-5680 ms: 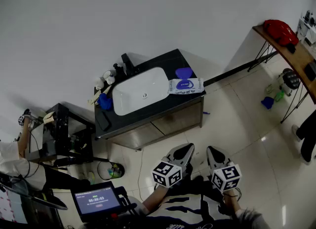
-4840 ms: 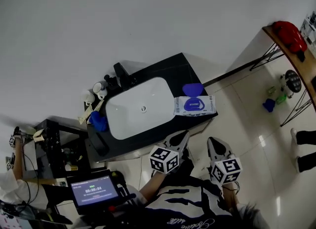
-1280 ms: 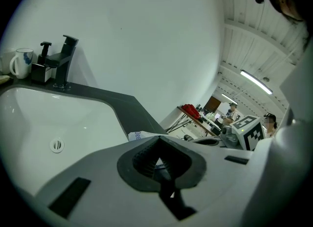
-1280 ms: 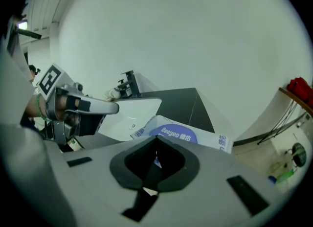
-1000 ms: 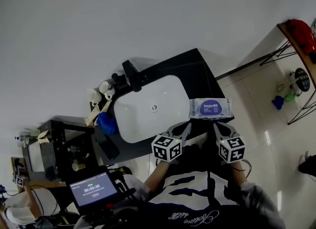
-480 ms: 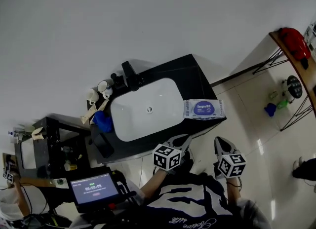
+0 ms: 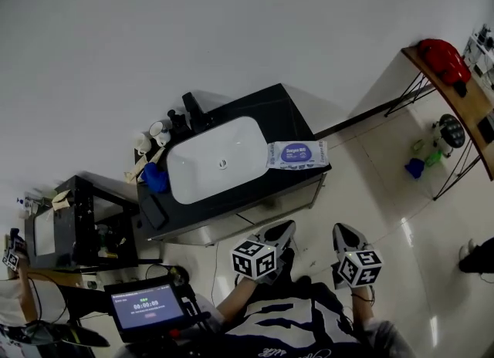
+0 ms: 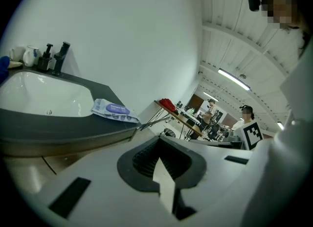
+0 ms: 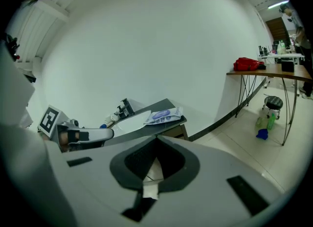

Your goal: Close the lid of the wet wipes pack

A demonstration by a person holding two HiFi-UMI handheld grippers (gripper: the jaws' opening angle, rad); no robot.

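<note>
You've backed off the worktop [image 7: 287,113] with left claw [image 7: 283,228] and right claw [image 7: 342,231] pinched together, empty, and the wet wipes pack [image 7: 309,156] lid [image 7: 293,153] now lies flat, so closing looks done.

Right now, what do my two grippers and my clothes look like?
The left gripper and right gripper are pale grey moulded shells, their jaws lined with black ribbed pads. Each carries a white cube printed with black square markers. No cables show. You wear a dark top with white stripes and lettering.
</note>
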